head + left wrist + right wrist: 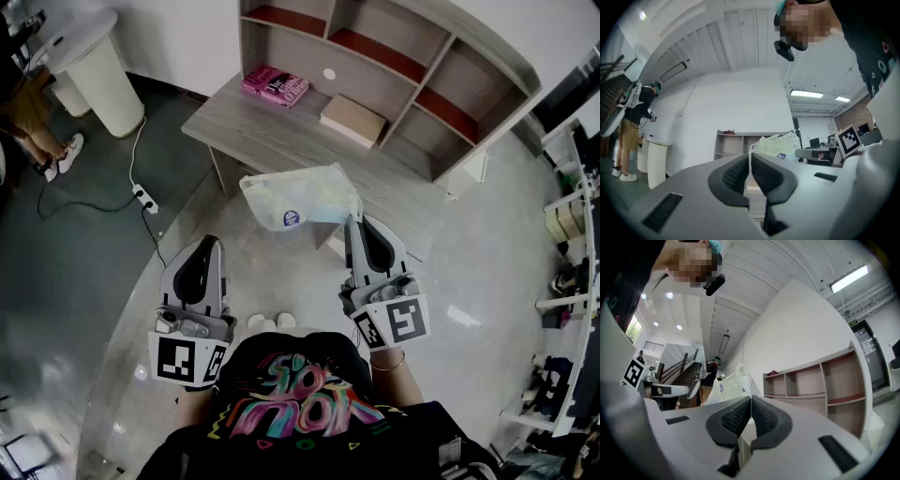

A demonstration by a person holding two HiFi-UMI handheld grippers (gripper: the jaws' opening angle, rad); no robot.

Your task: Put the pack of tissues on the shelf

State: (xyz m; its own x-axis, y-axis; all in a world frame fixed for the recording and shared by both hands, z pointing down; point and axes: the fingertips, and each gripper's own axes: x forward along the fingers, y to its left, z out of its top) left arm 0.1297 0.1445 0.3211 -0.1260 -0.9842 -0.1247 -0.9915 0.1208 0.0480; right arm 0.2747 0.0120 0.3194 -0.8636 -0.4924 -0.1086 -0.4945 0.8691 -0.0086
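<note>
The pack of tissues (300, 197), a soft white and pale green plastic pack with a blue round sticker, hangs in the air over the near edge of the grey desk (272, 131). My right gripper (356, 220) is shut on the pack's right edge. The right gripper view has the pack (729, 387) just left of the closed jaws of that gripper (751, 404). Lower left, my left gripper (208, 242) is shut and empty, apart from the pack. The shelf unit (394, 56) stands at the desk's back.
A pink box (275, 85) and a tan flat box (352, 120) lie on the desk before the shelf. A white round stand (98, 70) and a power strip (143, 199) with cable are on the floor at left. A person (42, 131) stands far left.
</note>
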